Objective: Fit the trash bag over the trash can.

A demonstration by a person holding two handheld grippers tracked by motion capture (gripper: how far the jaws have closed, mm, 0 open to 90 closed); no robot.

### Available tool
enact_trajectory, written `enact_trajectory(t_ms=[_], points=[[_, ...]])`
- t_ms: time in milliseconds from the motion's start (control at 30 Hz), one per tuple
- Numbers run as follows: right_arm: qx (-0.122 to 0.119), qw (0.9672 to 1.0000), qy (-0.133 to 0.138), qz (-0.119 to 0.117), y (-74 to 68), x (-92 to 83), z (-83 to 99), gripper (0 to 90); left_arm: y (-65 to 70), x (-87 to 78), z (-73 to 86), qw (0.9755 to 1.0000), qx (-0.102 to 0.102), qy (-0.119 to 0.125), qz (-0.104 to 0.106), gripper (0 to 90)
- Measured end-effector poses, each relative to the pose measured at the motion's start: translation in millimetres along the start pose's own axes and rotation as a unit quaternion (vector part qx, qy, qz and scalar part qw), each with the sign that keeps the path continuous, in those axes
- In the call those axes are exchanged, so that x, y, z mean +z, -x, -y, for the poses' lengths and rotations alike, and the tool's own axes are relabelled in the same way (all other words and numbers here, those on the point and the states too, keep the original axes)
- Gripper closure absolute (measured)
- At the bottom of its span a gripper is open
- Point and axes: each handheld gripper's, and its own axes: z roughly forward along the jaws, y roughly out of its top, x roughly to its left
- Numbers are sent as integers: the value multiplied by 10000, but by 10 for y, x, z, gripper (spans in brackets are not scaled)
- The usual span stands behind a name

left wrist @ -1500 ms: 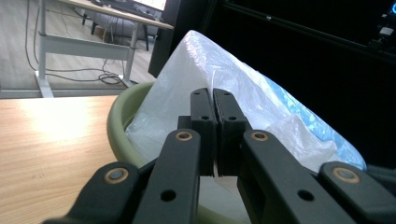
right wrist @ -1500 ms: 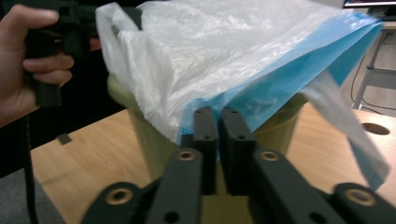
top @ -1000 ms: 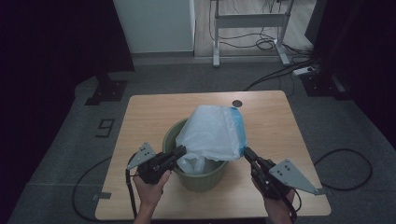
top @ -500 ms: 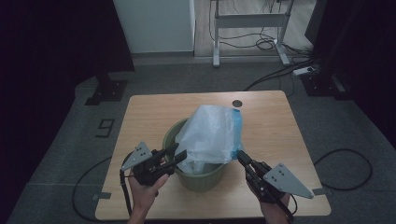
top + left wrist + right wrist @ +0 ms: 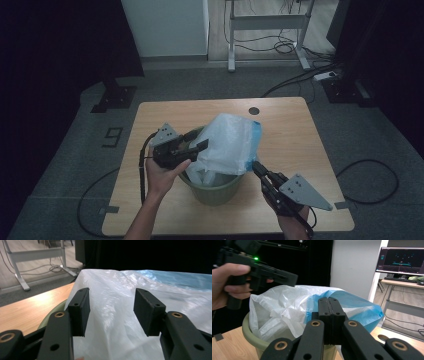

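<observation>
A: How will that bag handle?

B: The plastic bag (image 5: 227, 142) looks thin, crinkly and very light, so I judge it soft and slippery: it folds wherever it is pushed and has no stiffness of its own. It stands bunched up in the green bin (image 5: 212, 189), which sits near the middle of the table (image 5: 290, 117), with most of the film puffed above the rim and a blue band along its top edge.

A: Where would you take hold?

B: At the edge of the film, where it can be pinched into a fold, not on the puffed middle, which would only give way. A thin pinch may slide out, so gather a few layers.

A: And the left tool (image 5: 197, 145)?

B: Its jaws have just been opening and stand about half apart. In the left gripper view the bag lies just beyond the two pads (image 5: 79, 307), and neither presses on it.

A: The right tool (image 5: 328, 312)?

B: Its jaws are pressed fully together at the bag's near side, by the bin's rim. Whether a fold of film is caught between them I cannot tell.
</observation>
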Motion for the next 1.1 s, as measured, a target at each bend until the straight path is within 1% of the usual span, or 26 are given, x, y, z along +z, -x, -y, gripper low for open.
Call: enact_trajectory(t_ms=[67,100,133,200,233,267,300,333,400,467,533,600,700,767,900,1033,1100], points=[[-7,10000,-4,0,0,1,3,887,-15,50,-3,10000,-49,-37,36,455],[-3,10000,-6,-5,1,3,5,887,-18,76,-2,10000,-39,-83,34,454],[0,10000,-12,-6,1,4,8,887,-17,104,0,9999,-26,-143,31,453],[6,10000,-16,-1,4,7,14,887,-13,161,6,9995,23,-310,-45,463],[9,10000,-14,2,5,7,15,887,-11,182,11,9993,33,-371,-97,499],[9,10000,-11,5,6,5,14,888,-11,198,13,9991,18,-413,-129,564],[9,10000,-7,3,5,3,13,888,-6,205,15,9991,2,-409,-117,636],[5,10000,-7,2,3,1,13,888,0,205,13,9992,6,-383,-100,725],[7,10000,-9,-9,-3,-2,17,887,18,195,4,9996,6,-288,-54,833],[23,10000,-3,-27,-14,-7,27,886,37,161,7,9999,49,-107,-36,888],[38,10000,-3,-65,-31,-21,40,885,49,98,28,9999,27,113,-14,895],[44,9999,-7,-125,-58,-48,54,885,41,20,63,9994,-105,305,81,895],[33,9997,-34,-223,-122,-88,93,885,23,-90,129,9984,-229,502,120,895],[-4,9994,-91,-322,-184,-104,135,885,2,-149,178,9978,-318,569,140,895],[-34,9986,-216,-477,-281,-97,211,885,-62,-234,287,9959,-543,664,288,895],[-65,9971,-363,-660,-401,-45,290,885,-87,-279,361,9950,-624,717,311,896],[-79,9963,-417,-752,-455,-22,323,883,-109,-306,401,9941,-688,757,369,897]])
